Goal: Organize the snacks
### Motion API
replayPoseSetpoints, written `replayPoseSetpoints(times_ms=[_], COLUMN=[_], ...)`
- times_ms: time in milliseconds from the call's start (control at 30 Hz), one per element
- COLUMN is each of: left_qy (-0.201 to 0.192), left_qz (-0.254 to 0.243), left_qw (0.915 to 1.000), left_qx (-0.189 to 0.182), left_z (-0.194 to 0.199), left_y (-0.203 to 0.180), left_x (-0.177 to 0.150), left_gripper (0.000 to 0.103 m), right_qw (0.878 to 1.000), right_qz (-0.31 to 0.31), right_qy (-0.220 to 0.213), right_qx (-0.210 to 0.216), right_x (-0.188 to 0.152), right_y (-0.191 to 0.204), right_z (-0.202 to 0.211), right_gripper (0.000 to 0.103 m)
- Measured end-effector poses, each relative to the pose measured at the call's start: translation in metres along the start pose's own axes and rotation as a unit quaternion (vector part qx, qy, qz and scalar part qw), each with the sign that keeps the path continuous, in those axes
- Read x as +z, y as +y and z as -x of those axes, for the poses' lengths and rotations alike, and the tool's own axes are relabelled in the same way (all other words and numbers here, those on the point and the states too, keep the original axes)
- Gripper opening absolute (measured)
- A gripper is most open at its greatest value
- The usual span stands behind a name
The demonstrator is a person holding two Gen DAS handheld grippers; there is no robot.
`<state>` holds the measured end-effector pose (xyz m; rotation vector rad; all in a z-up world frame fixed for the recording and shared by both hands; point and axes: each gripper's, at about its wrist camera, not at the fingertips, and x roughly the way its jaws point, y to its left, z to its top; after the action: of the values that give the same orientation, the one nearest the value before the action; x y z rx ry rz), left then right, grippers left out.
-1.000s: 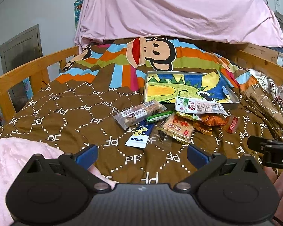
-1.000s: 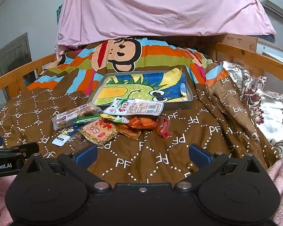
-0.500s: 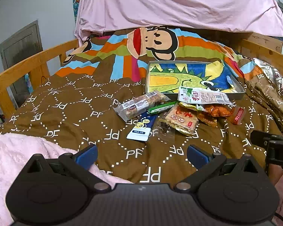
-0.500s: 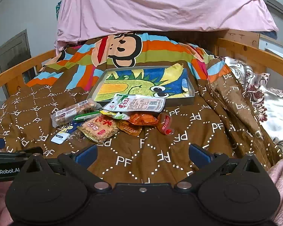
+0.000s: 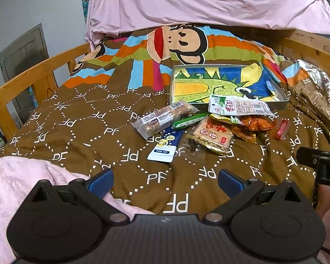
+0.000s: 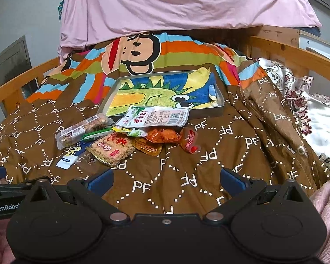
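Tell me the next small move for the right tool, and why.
Probably ease the open right tool forward toward the small red packet. It lies at the pile's right edge, mostly apart from the other snacks, and the tray behind holds no snacks yet.

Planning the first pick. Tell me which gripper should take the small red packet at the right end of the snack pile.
Right. The red packet lies at the pile's right end, nearer the open right gripper. The left gripper, also open, faces the blue sachet.

Glossy plastic snack wrappers [image 5: 211, 123]; metal tray [image 5: 281, 90] — cloth quilt [image 5: 88, 121].
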<state>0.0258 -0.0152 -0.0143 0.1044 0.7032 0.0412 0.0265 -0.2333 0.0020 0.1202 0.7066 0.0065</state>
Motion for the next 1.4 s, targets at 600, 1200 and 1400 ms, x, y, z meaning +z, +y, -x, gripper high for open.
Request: replayPoseSetpoints(times_ms=[600,1200,1400], left_qy=[0.076,0.133,0.143], left_qz=[-0.005,-0.114,-0.145], left_qw=[0.996,0.9665,0.9454], left_qx=[-0.048,-0.187,-0.254], left_z=[-0.037,-0.121,-0.152], left_y=[-0.005,-0.018,-0.028], left_x=[0.029,0.085,0.098], left_gripper=[0.102,0.102,0.102], right_qw=[0.999,0.971,0.958], right_qz=[0.012,0.149,0.186], right_qy=[0.038,0.134,0.149], right_qx=[0.033,0.128,0.161], right_x=[0.034,0.081,0.084], right_y=[-0.014,-0.025,-0.03], right_z=[-0.034,-0.139,-0.172], right_gripper=[0.102,0.102,0.102])
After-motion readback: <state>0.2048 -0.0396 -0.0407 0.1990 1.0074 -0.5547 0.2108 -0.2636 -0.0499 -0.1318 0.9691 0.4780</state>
